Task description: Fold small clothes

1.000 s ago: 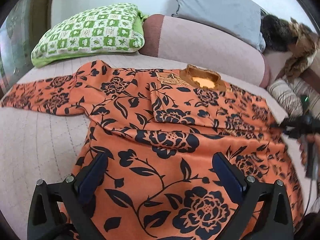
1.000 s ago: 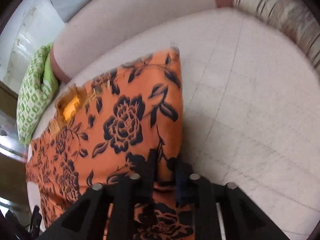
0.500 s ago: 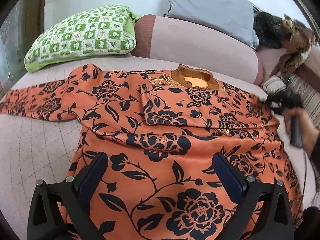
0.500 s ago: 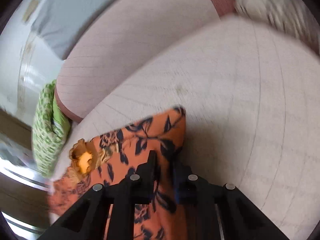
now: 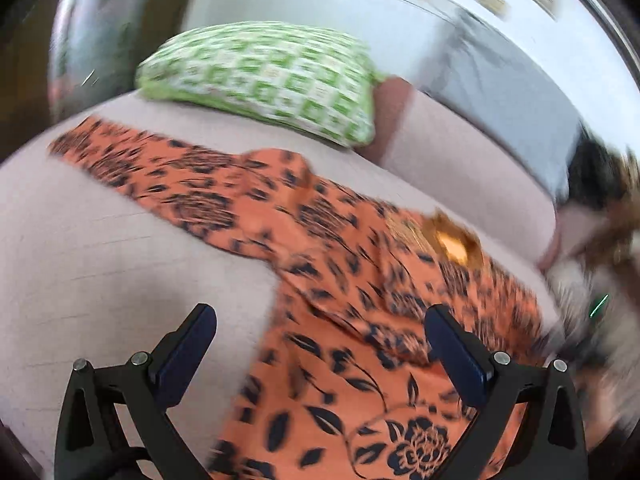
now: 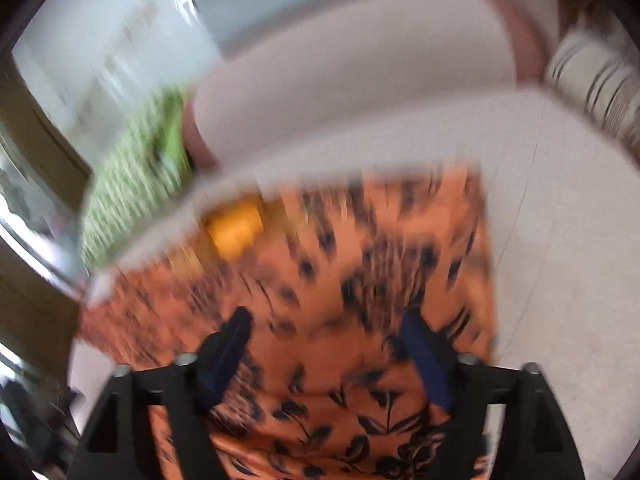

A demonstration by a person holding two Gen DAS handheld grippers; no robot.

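Observation:
An orange top with black flowers (image 5: 360, 320) lies flat on a pinkish bed. Its right sleeve is folded in over the chest, and its left sleeve (image 5: 152, 176) stretches out to the left. The yellow-lined collar (image 5: 452, 240) points at the headboard. My left gripper (image 5: 320, 332) hovers open above the garment's left side edge, holding nothing. In the right wrist view the same top (image 6: 360, 264) shows a straight folded right edge. My right gripper (image 6: 328, 340) hangs over it with jaws opening wide and no cloth pinched between them. Both views are blurred by motion.
A green and white checked pillow (image 5: 260, 76) lies at the head of the bed, beside a pink bolster (image 5: 460, 152). A striped cushion (image 6: 596, 80) and a furry brown thing (image 5: 600, 184) sit at the right. Bare bedding (image 6: 560, 240) spreads right of the top.
My right gripper let go of the folded sleeve edge, spread its jaws and lifted away. My left gripper swung left and rolled, so the outstretched left sleeve now fills its view.

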